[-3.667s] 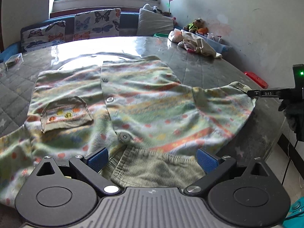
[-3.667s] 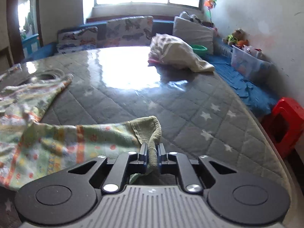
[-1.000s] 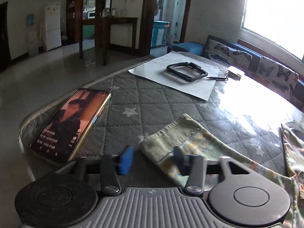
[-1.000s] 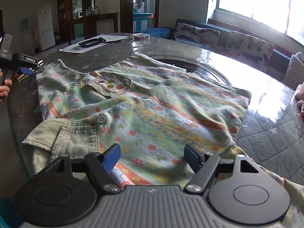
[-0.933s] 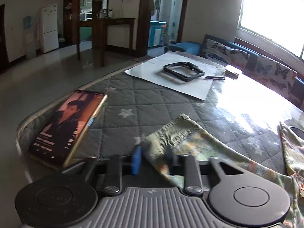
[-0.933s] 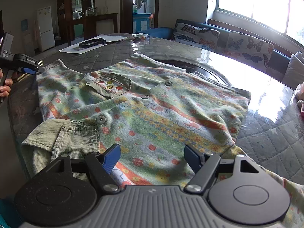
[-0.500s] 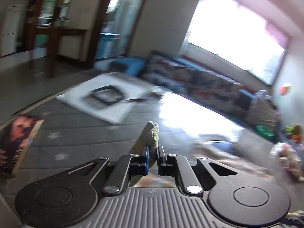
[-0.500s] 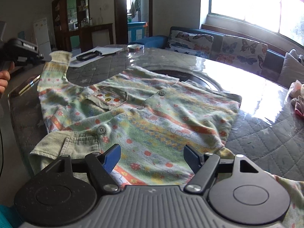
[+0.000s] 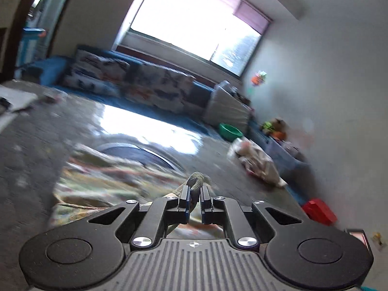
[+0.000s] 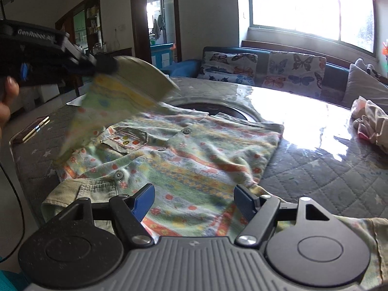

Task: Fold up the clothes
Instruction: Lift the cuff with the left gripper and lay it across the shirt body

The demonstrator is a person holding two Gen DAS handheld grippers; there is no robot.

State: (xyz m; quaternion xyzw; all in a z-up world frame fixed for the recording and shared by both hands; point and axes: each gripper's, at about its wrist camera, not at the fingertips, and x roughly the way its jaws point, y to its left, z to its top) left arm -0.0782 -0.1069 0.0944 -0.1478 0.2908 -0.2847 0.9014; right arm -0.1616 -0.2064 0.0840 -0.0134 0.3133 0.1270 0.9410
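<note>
A green child's shirt [image 10: 194, 160] with orange stripes, buttons and a chest pocket lies flat on the quilted table. My left gripper [image 9: 194, 195] is shut on the ribbed cuff [image 9: 197, 181] of one sleeve. In the right wrist view that sleeve [image 10: 116, 101] hangs lifted above the shirt's left side, held by the left gripper [image 10: 104, 64] at the upper left. My right gripper [image 10: 192, 200] hovers open over the shirt's near part, its blue pads [image 10: 143, 200] wide apart with nothing pinched between them. The corduroy collar [image 10: 80, 191] lies at the near left.
A phone [image 10: 30, 129] lies on the table's left edge. A bundle of pale clothes [image 10: 371, 121] sits at the far right of the table [image 10: 327, 169]. Behind is a blue sofa with butterfly cushions [image 10: 262, 70]. A red stool [image 9: 319, 211] stands by the wall.
My left gripper closed on the sleeve cuff, lifted it off the table and swung it to the right over the shirt. The right gripper stayed open, drifting slightly.
</note>
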